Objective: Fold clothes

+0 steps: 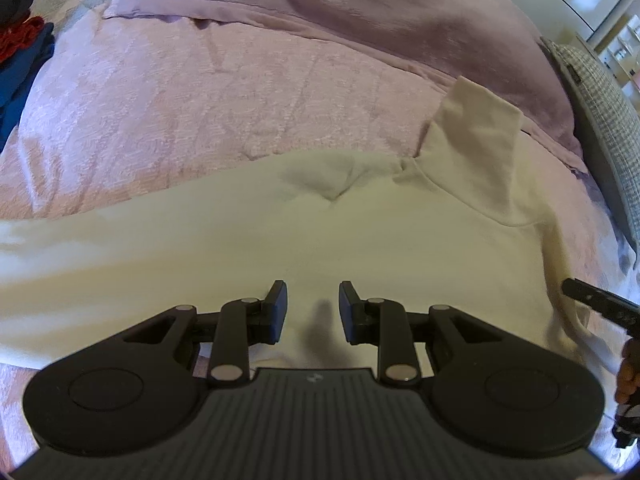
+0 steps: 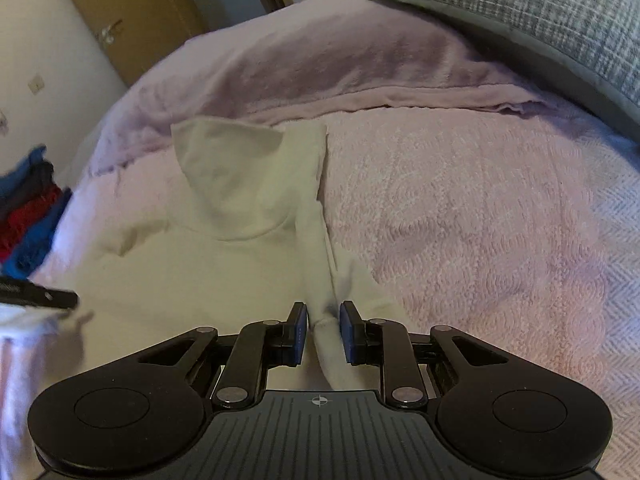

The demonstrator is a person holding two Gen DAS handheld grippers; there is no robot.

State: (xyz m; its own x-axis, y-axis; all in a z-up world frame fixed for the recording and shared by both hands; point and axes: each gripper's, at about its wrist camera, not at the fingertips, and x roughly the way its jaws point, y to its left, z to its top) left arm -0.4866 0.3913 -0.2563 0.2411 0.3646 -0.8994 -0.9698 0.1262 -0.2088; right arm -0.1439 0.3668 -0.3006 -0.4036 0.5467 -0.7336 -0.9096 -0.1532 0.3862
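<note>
Left gripper (image 1: 313, 300) hangs over the body of a cream hoodie (image 1: 240, 240), pointing steeply down. Its 2 jaws stand partly apart with a clear gap; only flat fabric and the gripper's shadow show below the gap. No cloth rises between the pads, so nothing is held.

Right gripper (image 2: 323, 320): the 2 jaws stand partly apart, with a narrow folded strip of the hoodie's cloth, apparently a sleeve (image 2: 320, 264), running up between them. The strip sits in the gap; whether the pads actually press it cannot be told from this view. In the left wrist view the tip of the right gripper shows at the right edge, at the garment's edge, with part of a hand (image 1: 628, 376) behind it.

The hoodie (image 2: 180, 272) lies spread on a pink textured bedcover (image 1: 200, 120), body nearest the cameras, hood (image 2: 236, 184) farther off, pointing toward the head of the bed.

Beyond the hood, a mauve fleece blanket (image 2: 320, 68) lies folded back across the bed. A grey checked pillow (image 2: 540, 20) rests at the far right corner. At the far left, a pile of blue, red and dark clothes (image 2: 28, 220) sits at the bed's edge.
</note>
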